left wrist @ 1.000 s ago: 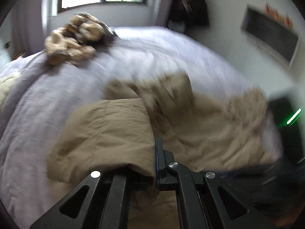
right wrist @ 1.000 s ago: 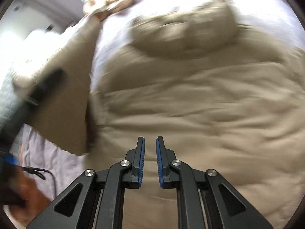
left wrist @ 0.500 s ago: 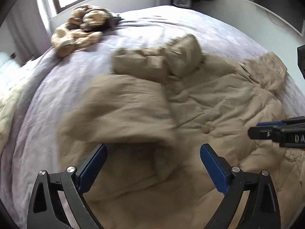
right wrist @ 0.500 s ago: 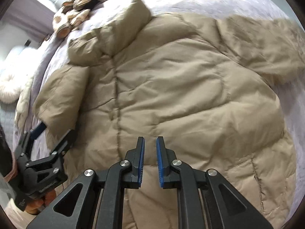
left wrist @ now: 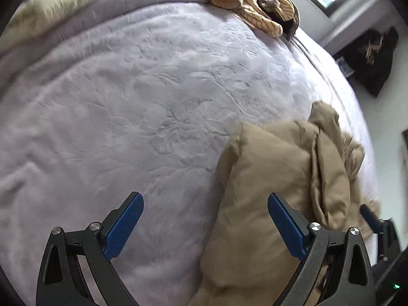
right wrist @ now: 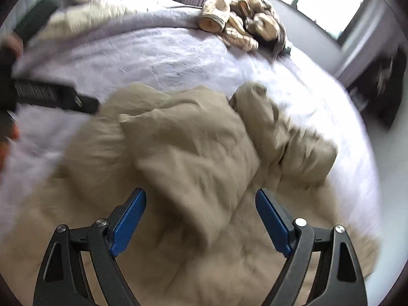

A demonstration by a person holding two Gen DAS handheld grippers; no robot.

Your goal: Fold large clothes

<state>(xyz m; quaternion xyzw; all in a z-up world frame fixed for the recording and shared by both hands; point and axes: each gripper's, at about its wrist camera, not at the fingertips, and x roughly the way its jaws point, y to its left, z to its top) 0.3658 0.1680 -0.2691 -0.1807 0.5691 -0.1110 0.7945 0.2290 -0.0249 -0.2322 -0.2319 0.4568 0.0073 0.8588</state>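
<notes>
Both tools spread, nothing gripped.
Left tool (left wrist: 205,219) angles down over the bed (left wrist: 127,102), jaws wide, the coat (left wrist: 267,178) edge between them untouched. Right tool (right wrist: 201,216), jaws just opened and free of cloth, hangs over the coat bunched on the bed, beside the left tool.

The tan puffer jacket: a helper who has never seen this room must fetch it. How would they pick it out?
Find the bed with the lavender bedspread. The tan puffer jacket lies spread at its near end, plain and quilted, sleeves folded in. The crumpled patterned garment by the window is cream with dark markings.
</notes>
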